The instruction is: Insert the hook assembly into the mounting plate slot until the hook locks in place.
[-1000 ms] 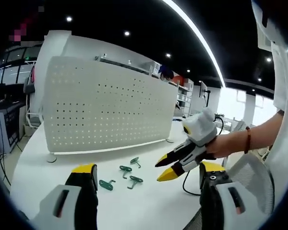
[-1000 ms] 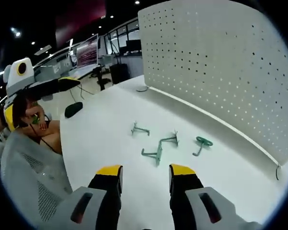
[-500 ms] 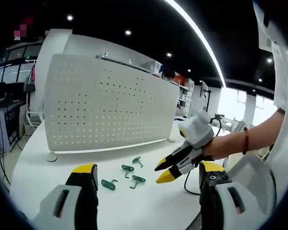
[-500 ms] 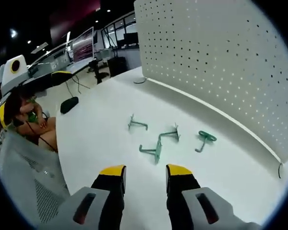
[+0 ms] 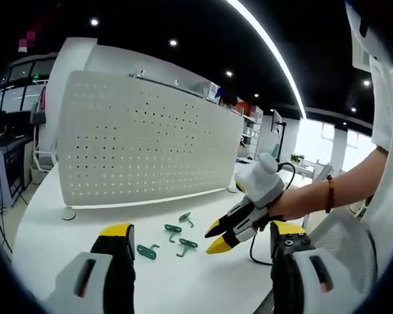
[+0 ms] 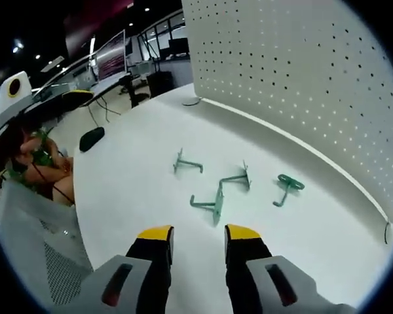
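Observation:
Several green hooks lie on the white table in front of the upright white pegboard (image 5: 144, 144); one hook (image 5: 146, 251) is nearest my left jaws, another (image 5: 185, 245) lies just left of the right gripper's tips. My left gripper (image 5: 200, 230) is wide open and holds nothing. My right gripper (image 5: 216, 238) reaches in from the right, low over the table, its yellow tips slightly apart. In the right gripper view that gripper (image 6: 199, 234) is open just short of a hook (image 6: 209, 204), with further hooks (image 6: 237, 178) (image 6: 287, 186) beyond and the pegboard (image 6: 301, 85) behind.
A black cable (image 5: 252, 252) trails on the table near the right hand. A small dark object (image 6: 92, 137) lies at the table's far edge. A mesh chair (image 6: 39, 248) stands beside the table, and desks with monitors fill the room behind.
The right gripper has sunk and moved closer to the hooks, and its jaws have narrowed a little. The left gripper has hardly moved.

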`<state>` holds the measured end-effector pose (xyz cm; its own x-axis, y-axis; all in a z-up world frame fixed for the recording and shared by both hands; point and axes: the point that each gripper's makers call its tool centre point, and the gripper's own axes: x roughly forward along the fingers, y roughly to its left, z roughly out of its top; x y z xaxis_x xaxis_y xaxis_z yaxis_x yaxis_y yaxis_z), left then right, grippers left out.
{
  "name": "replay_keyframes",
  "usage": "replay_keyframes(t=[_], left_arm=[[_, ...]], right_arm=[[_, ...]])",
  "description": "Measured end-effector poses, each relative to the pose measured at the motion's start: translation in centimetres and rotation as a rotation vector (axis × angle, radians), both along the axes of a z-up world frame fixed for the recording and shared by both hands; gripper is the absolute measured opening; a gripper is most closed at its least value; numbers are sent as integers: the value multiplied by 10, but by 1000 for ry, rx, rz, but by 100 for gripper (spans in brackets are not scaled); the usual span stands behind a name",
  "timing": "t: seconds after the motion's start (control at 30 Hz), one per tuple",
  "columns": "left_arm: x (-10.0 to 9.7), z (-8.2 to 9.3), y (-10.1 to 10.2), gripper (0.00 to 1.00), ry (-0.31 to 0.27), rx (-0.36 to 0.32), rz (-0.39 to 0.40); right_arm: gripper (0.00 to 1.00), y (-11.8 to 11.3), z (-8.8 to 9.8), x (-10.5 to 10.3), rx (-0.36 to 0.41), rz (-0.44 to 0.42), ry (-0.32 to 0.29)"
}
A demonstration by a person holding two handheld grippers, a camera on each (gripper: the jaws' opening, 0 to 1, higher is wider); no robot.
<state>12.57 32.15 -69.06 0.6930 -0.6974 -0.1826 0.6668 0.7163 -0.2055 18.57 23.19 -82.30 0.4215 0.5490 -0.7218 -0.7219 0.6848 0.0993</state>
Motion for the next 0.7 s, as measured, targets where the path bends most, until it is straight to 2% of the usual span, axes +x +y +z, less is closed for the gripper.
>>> replay_keyframes(t=[0.17,0.4,0.7], left_arm=[[-1,1,0,86,-2,-1,-4],[1,-1,1,86,2,1,-4],[1,-1,4,86,6,5,-1]], right_arm=[[26,1,-9,6,-32,5,4],[24,6,-13,10,-35,6,20],[20,2,-24,19,-102,1,16]])
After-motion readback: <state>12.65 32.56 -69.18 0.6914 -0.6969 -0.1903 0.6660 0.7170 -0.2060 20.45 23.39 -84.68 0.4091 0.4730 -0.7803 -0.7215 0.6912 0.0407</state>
